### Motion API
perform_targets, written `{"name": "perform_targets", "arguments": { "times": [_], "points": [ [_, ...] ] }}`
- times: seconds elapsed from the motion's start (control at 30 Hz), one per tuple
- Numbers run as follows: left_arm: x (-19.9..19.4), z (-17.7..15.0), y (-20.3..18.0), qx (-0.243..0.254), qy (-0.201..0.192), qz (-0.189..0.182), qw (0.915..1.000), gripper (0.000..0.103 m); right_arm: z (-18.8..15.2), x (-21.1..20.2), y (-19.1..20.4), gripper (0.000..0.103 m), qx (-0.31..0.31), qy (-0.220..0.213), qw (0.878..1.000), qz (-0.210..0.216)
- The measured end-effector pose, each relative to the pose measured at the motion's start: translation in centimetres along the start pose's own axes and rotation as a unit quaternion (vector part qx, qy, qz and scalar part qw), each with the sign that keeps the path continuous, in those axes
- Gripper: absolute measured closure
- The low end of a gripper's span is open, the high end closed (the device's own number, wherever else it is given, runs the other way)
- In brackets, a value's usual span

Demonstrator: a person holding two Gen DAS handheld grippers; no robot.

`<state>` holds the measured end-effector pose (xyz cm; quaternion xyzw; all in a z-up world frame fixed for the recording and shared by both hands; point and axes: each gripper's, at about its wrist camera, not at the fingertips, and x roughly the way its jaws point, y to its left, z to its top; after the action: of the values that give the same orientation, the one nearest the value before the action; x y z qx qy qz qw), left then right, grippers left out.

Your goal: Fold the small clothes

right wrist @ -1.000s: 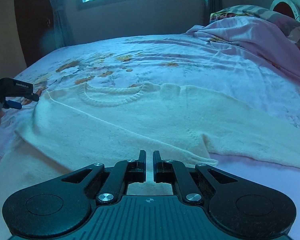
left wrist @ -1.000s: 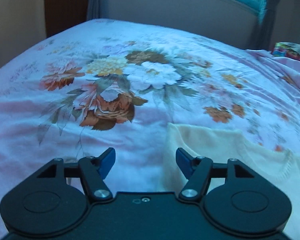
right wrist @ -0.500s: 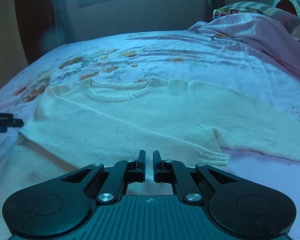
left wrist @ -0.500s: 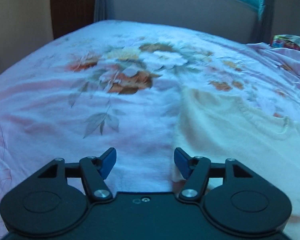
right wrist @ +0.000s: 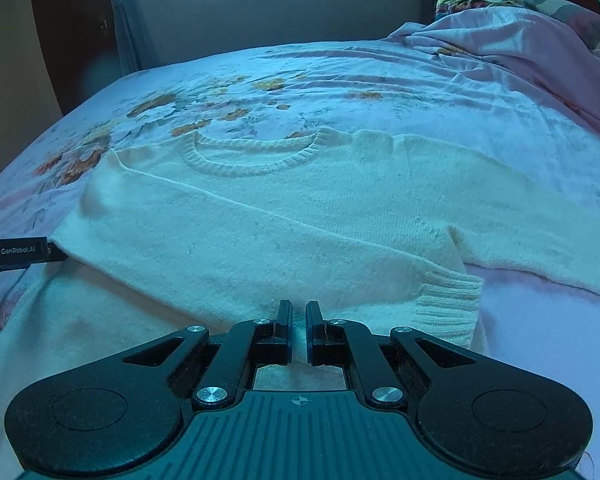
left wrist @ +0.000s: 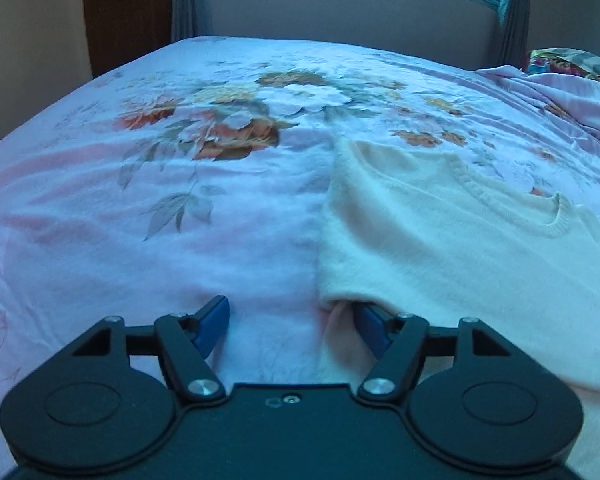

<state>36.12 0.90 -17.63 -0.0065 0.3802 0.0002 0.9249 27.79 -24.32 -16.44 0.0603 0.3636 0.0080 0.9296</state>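
The left tool (left wrist: 290,322), fingers apart, has moved to the cream knitted sweater's (right wrist: 300,216) edge; right tool (right wrist: 299,330) stays nearly closed, empty.

A cream knit sweater (right wrist: 284,216) lies on a pink, orange-flowered bedsheet (left wrist: 148,184).

We can read one piece of writing. In the right wrist view, the left tool (right wrist: 20,254) enters from the left edge, and on its dark side stands "GenRobot.AI" in small pale letters. On the body of the right tool (right wrist: 299,326), just behind its fingers, we see a small crosshair mark but no letters. In the left wrist view we find nothing that can be read, neither on the tool body nor on the flowered bedsheet (left wrist: 228,128).
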Motion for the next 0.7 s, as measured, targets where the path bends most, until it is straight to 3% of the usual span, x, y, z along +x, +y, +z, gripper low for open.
{"name": "perform_targets", "arguments": {
  "times": [0.03, 0.13, 0.2, 0.3, 0.4, 0.53, 0.6, 0.63, 0.7],
  "points": [
    [0.3, -0.2, 0.1, -0.001, -0.003, 0.011, 0.9999, 0.033, 0.0, 0.0, 0.1, 0.099, -0.001, 0.0, 1.0, 0.0],
    [0.4, -0.8, 2.4, -0.067, 0.004, 0.026, 0.9974, 0.029, 0.0, 0.1, 0.0, 0.099, -0.005, 0.001, 1.0, 0.001],
    [0.0, -1.2, 2.4, -0.047, 0.001, 0.058, 0.9972, 0.035, -0.1, 0.2, 0.0, 0.099, -0.007, 0.0, 1.0, 0.002],
    [-0.8, -1.4, 4.1, -0.091, 0.005, 0.064, 0.9938, 0.04, -0.1, 0.1, 0.0, 0.099, -0.008, 0.0, 1.0, 0.002],
    [-2.7, -0.9, 3.7, -0.081, -0.006, 0.057, 0.9951, 0.044, 0.4, -0.7, 0.1, 0.099, -0.008, -0.024, 1.0, 0.001],
    [-4.7, 0.2, 0.9, -0.044, -0.043, 0.026, 0.9977, 0.039, 1.2, -0.9, -0.9, 0.099, 0.006, -0.037, 0.999, -0.022],
    [-4.2, 0.8, -0.8, -0.032, -0.038, 0.0, 0.9988, 0.036, 1.1, -0.2, -1.8, 0.099, 0.016, -0.02, 0.999, -0.036],
    [-3.5, 0.8, -1.6, -0.019, -0.029, -0.004, 0.9994, 0.033, 0.8, 0.6, -2.4, 0.099, 0.019, 0.008, 0.999, -0.044],
    [-1.5, 0.3, -2.6, 0.001, 0.008, 0.014, 0.9999, 0.034, 0.4, 0.7, -3.4, 0.099, 0.032, 0.011, 0.999, -0.03]
  ]
}}
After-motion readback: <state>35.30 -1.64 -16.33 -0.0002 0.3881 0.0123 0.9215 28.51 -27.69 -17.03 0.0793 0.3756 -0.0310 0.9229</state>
